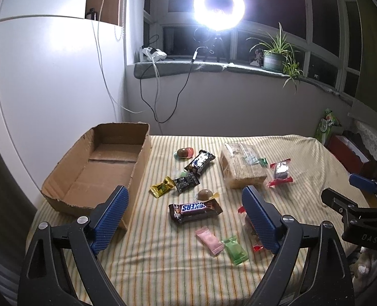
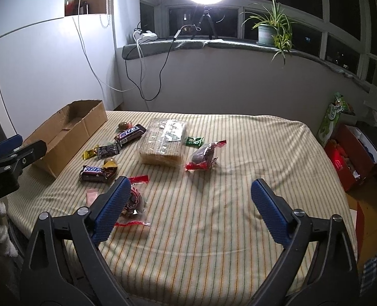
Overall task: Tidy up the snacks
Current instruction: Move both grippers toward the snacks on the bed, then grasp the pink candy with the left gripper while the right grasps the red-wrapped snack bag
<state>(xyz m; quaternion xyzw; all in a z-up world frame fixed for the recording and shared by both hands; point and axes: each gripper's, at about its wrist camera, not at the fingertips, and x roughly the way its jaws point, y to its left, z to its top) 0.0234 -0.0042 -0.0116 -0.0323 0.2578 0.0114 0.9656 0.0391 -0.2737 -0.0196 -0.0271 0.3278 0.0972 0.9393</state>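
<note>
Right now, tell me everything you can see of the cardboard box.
The cardboard box is a shallow, open-topped brown tray with ragged, torn rims and creased flaps forming its floor. It is empty. It lies flat at the left edge of the striped cloth, long side running away from the cameras. No snack touches it; the left gripper hovers near its closest corner.

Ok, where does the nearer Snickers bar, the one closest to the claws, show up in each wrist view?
Left wrist view: the Snickers bar lies low in the centre, on the striped cloth between the two claw fingers, logo upside down.
Right wrist view: the same bar sits at left of centre, just beyond the left finger's tip.
Shared landmark: the cardboard box lies to the bar's left in both views.
</note>
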